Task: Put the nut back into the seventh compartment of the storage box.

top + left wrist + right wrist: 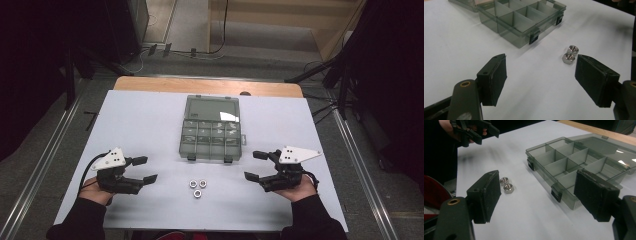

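High view: three nuts (198, 186) lay on the worktop (140, 125) just in front of the open box (211, 129), between the left gripper (145, 169) and right gripper (253, 165). Both sets of jaws stood open, empty.

Left gripper view: nuts (570, 53) lay beyond the jaw tips, toward one jaw. Risk: closing off-centre could knock them into a roll.

Right gripper view: nuts (506, 184) sat beside the box (571, 162), ahead of one jaw, not between the jaws. Small and clustered, so they might slip or get grabbed together.
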Available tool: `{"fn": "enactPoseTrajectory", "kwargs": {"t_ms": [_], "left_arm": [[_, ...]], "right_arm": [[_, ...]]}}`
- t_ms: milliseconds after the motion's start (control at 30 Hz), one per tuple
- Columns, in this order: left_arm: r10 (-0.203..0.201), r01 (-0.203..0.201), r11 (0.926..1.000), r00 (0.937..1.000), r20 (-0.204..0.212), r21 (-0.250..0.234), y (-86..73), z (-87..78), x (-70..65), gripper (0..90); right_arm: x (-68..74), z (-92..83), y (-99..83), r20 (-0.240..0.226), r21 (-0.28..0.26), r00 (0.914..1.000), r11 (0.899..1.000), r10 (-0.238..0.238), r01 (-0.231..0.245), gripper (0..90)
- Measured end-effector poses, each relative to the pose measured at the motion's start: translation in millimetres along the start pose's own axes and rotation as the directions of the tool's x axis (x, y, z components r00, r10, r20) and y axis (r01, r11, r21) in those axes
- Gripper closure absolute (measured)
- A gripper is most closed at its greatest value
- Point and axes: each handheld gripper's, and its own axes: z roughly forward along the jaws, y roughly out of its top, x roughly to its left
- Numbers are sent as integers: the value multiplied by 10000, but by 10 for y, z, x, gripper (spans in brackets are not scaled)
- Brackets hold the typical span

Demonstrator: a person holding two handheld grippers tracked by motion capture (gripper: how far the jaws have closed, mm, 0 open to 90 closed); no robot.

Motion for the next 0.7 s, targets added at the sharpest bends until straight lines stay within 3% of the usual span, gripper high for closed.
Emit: {"fn": "enactPoseTrajectory", "kwargs": {"t_ms": [333, 700], "left_arm": [[13, -11, 10000, 9997, 232, -59, 16, 13, -16, 259], [-27, 27, 10000, 9999, 156, -23, 18, 12, -8, 259]], "right_arm": [[-9, 133, 57, -247, 28, 9997, 10000, 5, -5, 231], [10, 278, 146, -534, 61, 9984, 9998, -193, 197, 231]]}}
